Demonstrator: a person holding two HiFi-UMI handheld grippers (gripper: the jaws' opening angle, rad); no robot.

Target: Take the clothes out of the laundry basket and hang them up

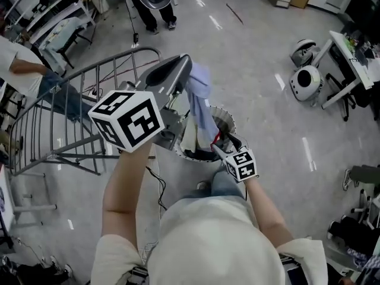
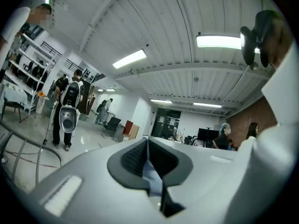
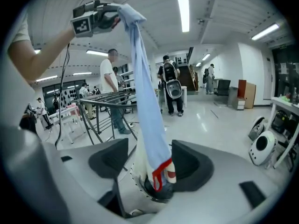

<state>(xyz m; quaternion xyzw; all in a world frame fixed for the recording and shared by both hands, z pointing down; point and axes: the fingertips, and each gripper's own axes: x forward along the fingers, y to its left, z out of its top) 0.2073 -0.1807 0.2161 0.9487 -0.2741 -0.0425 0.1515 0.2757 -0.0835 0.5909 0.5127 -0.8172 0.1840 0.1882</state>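
Note:
My left gripper (image 1: 178,70) is raised high and shut on the top of a long light-blue garment (image 1: 200,97). In the left gripper view a strip of that cloth (image 2: 152,174) is pinched between the closed jaws of the left gripper (image 2: 147,141). The garment (image 3: 145,97) hangs straight down to the round white laundry basket (image 1: 228,119), and its red-and-white end dangles above the basket (image 3: 135,183). My right gripper (image 1: 218,146) is low at the basket's near rim. The right gripper (image 3: 149,164) is open, with the garment's lower end hanging between its pads, not pressed.
A grey metal drying rack (image 1: 71,105) stands to the left of the basket, also seen as the rack (image 3: 100,101) behind the garment. White rounded robots (image 1: 306,79) and a desk (image 1: 356,52) are at the right. People stand at the far side (image 1: 155,5) and at the left (image 1: 24,70).

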